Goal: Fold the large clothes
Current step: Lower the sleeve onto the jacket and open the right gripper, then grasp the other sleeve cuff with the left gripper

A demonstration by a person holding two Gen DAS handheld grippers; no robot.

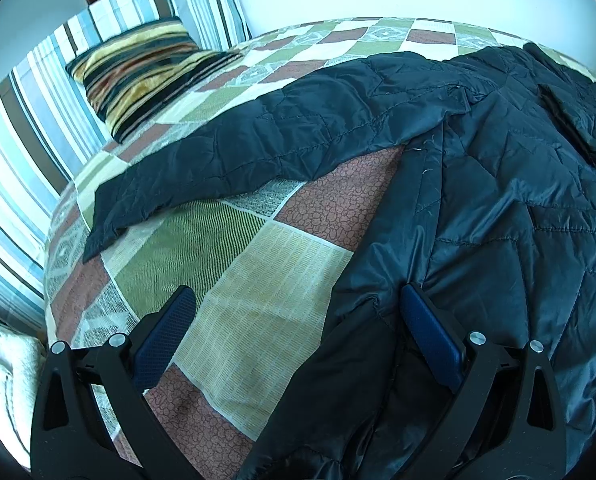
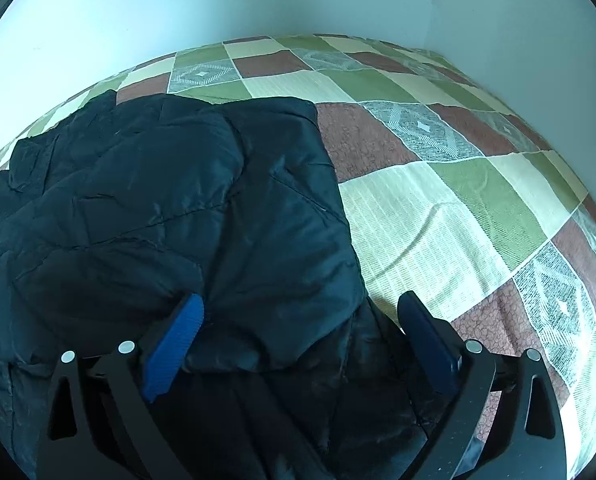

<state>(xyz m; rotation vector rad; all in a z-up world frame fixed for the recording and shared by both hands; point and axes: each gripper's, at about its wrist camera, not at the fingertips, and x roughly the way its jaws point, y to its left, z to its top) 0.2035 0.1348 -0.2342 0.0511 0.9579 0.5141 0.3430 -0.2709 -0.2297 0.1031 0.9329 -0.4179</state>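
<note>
A dark quilted jacket (image 1: 478, 184) lies spread on the patchwork bedspread (image 1: 282, 264), one sleeve (image 1: 226, 148) stretched out from the jacket toward the striped pillow (image 1: 138, 76). The left gripper (image 1: 298, 312) hangs wide open over the jacket's near edge, gripping nothing, probably lining up for a pinch. The right gripper (image 2: 302, 312) also gapes wide over the jacket's folded side, fabric between its fingers but unpressed.

Dark quilted jacket (image 1: 478, 184) sprawls across the patchwork bed (image 1: 258, 264), one sleeve (image 1: 226, 160) stretched toward the striped pillow (image 1: 138, 72). Left gripper (image 1: 298, 300) hangs over the jacket's near edge, jaws spread wide, nothing pinched.
</note>
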